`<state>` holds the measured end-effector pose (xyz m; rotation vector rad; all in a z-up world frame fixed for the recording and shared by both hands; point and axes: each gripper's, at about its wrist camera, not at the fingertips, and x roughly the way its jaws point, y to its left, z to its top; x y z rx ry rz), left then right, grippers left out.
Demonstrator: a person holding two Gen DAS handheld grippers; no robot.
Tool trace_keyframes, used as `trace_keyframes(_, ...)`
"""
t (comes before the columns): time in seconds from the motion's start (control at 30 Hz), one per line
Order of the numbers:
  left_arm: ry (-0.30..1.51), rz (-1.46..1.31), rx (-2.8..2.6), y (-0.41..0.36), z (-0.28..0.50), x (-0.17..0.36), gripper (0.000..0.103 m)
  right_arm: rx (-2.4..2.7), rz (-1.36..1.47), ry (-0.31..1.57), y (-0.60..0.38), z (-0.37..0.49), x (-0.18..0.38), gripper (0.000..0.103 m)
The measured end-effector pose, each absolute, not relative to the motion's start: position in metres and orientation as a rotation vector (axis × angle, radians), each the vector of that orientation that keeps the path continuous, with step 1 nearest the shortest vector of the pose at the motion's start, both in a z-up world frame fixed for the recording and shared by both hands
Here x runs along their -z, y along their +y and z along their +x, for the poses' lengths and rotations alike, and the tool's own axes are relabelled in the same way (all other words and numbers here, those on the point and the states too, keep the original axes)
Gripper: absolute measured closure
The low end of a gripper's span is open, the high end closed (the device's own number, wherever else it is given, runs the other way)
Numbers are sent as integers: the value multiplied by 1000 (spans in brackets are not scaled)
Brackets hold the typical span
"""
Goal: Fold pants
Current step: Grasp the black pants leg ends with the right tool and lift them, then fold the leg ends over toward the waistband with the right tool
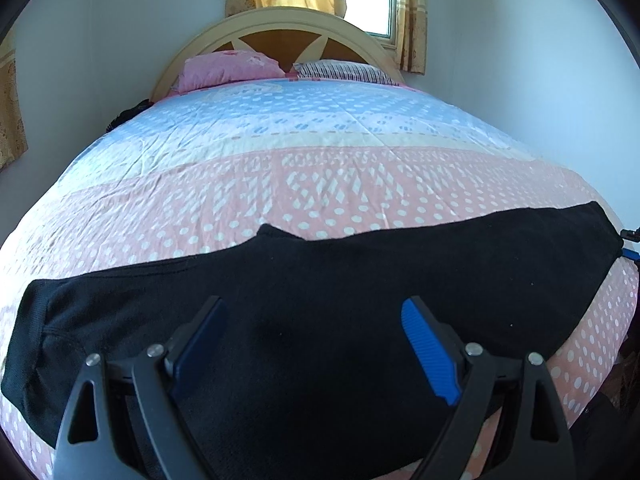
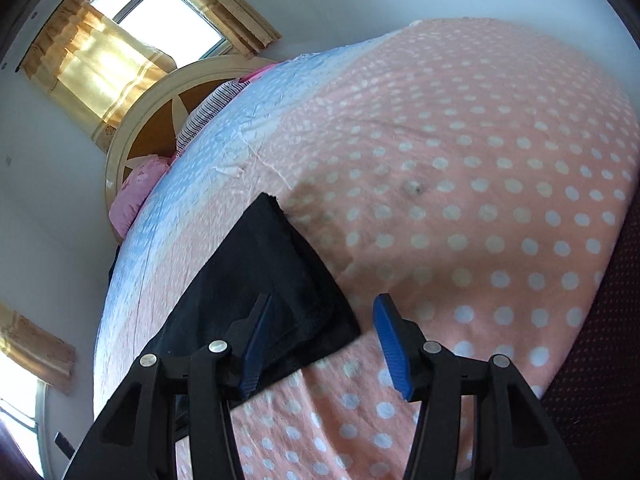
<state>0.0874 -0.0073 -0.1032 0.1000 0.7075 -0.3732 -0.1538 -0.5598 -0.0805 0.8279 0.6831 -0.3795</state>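
Left wrist view shows my left hand-held gripper (image 1: 312, 344) spread wide above the black pants (image 1: 320, 280), its blue pads (image 1: 430, 354) well apart and nothing pinched between them. The pants lie flat in a long band across the near end of the bed (image 1: 320, 184), on the pink polka-dot part of the cover, with one end reaching the bed's right edge. Farther up, the cover turns pale blue, and a pink pillow (image 1: 228, 68) and a striped pillow (image 1: 344, 70) rest against the arched headboard (image 1: 276, 32).

From the right wrist, my right hand-held gripper (image 2: 320, 336) hangs released over one end of the pants (image 2: 256, 280). Its jaws stand partly apart, one pad over the dark cloth, the other over bare cover; I cannot see either pad pressing on the fabric. That picture is tilted, with the curtained window (image 2: 160, 12) at upper left.
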Motion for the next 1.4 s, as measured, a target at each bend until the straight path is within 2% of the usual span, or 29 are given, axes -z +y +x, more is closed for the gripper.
trace_keyframes(0.1,708,105,376,-9,87,105,11,365,823,682,-558,-143,84,56)
trace_keyframes(0.17,708,108,376,-10,87,105,11,333,838,687,-555,-136,86,76)
trace_keyframes(0.2,709,110,374,-10,87,106,11,334,836,690,-553,-135,86,79)
trace_keyframes(0.23,708,110,372,-11,87,106,11,331,833,690,-552,-131,87,87)
trace_keyframes(0.37,703,110,374,-11,87,106,11,310,860,667,-556,-134,89,92)
trace_keyframes(0.67,690,67,396,-7,84,99,11,211,669,537,-506,-123,25,94)
trace_keyframes(0.93,652,44,452,-14,72,80,11,-38,326,555,-368,-70,-28,94)
trace_keyframes(1.17,667,3,527,-20,68,75,11,-250,126,712,-248,-23,18,94)
trace_keyframes(1.33,687,17,576,-36,66,79,11,-283,38,873,-223,-1,79,93)
trace_keyframes(1.4,704,6,609,-44,67,80,11,-310,34,869,-226,-4,79,86)
